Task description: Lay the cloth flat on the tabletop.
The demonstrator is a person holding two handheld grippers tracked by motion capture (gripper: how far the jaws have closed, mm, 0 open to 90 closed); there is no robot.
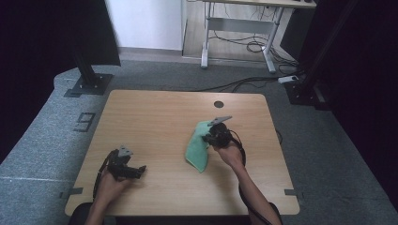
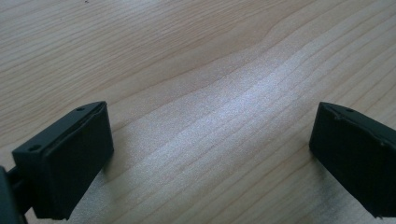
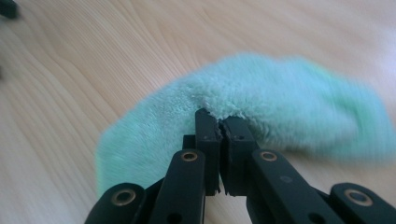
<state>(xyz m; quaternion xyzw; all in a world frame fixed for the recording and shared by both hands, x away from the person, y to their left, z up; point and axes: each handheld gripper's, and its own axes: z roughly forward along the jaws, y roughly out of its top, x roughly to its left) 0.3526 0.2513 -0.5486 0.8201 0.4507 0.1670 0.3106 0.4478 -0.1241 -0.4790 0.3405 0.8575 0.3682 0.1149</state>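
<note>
A fluffy green cloth (image 1: pixel 197 146) lies folded on the wooden table (image 1: pixel 155 117), right of centre. My right gripper (image 1: pixel 209 137) is shut on the cloth's edge; in the right gripper view its jaws pinch the green cloth (image 3: pixel 261 98) where the right gripper (image 3: pixel 219 119) tips meet. My left gripper (image 1: pixel 141 169) rests low over the table near the front left, open, well apart from the cloth. In the left gripper view the left gripper (image 2: pixel 210 149) has bare wood between its wide-spread pads (image 2: pixel 79 158).
A round cable hole (image 1: pixel 218 104) sits near the table's far edge. Black stand bases (image 1: pixel 89 84) and cables lie on the grey floor beyond the table. A desk frame (image 1: pixel 239 33) stands farther back.
</note>
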